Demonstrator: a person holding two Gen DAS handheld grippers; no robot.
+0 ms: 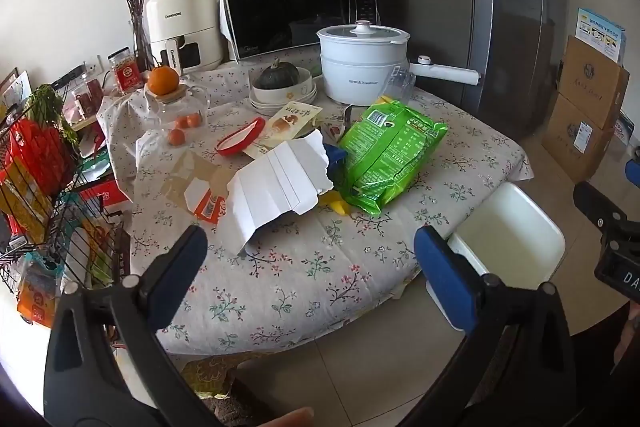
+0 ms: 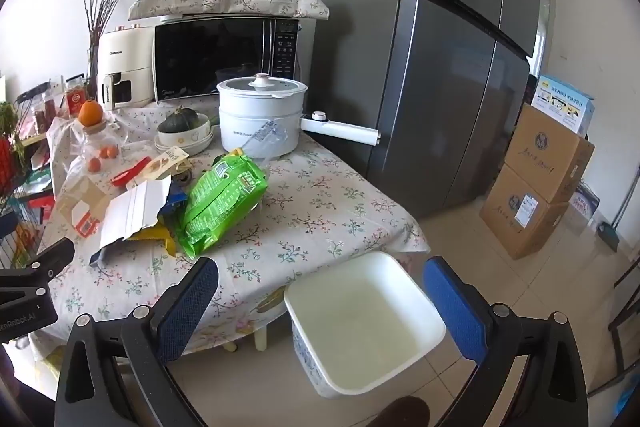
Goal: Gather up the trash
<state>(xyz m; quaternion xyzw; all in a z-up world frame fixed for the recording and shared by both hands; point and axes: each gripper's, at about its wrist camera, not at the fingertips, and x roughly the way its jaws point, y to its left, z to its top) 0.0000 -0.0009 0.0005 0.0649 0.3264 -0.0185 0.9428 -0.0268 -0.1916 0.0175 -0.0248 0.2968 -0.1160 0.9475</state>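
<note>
Soft, even daylight, sharp focus, faint shadows, heavy fisheye bending with dark vignetted corners.

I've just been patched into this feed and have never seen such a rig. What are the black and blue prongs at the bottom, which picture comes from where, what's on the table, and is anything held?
There is no robot arm: a person holds one pair of tongs in each hand, each carrying a forward-looking fisheye camera. The prongs are the blue-padded fingers of the left tongs in one view and the right tongs in the other. Both are open and hold nothing. On the floral tablecloth lie wrappers: a torn white package, a green bag and a torn brown carton. Behind them stand a white cooking pot, a microwave and a squash in a bowl. A white bin stands on the floor beside the table, apparently empty.
</note>
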